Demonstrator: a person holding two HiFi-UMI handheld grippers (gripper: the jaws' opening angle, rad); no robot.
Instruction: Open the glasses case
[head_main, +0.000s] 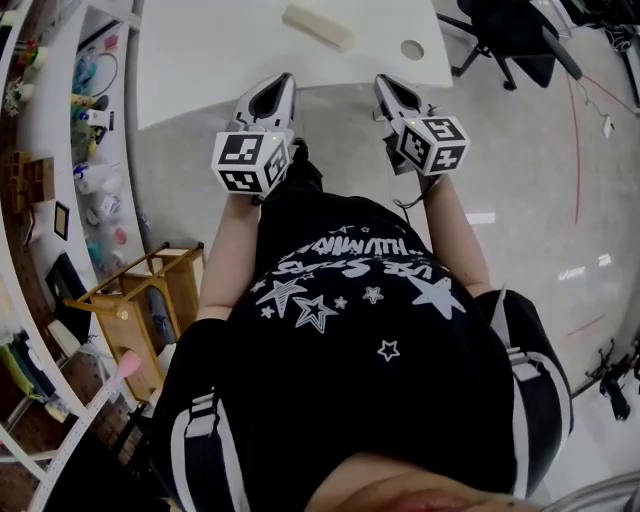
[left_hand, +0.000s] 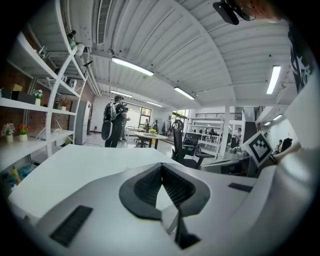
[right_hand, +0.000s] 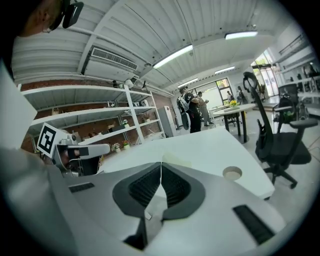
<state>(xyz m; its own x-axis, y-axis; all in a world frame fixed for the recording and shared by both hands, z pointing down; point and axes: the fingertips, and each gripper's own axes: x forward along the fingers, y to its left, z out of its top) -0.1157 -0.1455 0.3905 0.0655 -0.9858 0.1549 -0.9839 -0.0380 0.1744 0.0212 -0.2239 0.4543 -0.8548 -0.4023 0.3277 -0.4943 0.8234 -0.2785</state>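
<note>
Glasses case (head_main: 318, 27), one pale cream oblong with rounded ends and a smooth matte shell, lies flat on the white table (head_main: 220, 60), well ahead of both grippers and touching neither. In the right gripper view it shows as a low pale shape (right_hand: 176, 159) on the table top beyond the jaw tips.

At the far left of the head view stand white shelves (head_main: 60, 150) crowded with small coloured items, and below them one wooden cart (head_main: 140, 300) with a square open frame. The left gripper (head_main: 283, 82) is a smooth grey plastic wedge with ribbed black pads. Its jaws are pressed together tip to tip with nothing between them, as the left gripper view shows (left_hand: 162, 166). The right gripper (head_main: 384, 80) has the same shape and finish, and its jaws are likewise closed and empty (right_hand: 161, 165). Each carries one cube with black-and-white square markers, two in all (head_main: 250, 160) (head_main: 434, 143).

To the right of the case, the table has one round hole (head_main: 412, 49) near its edge. One black office chair (head_main: 510, 40) on a star base stands on the glossy grey floor (head_main: 560, 200).
</note>
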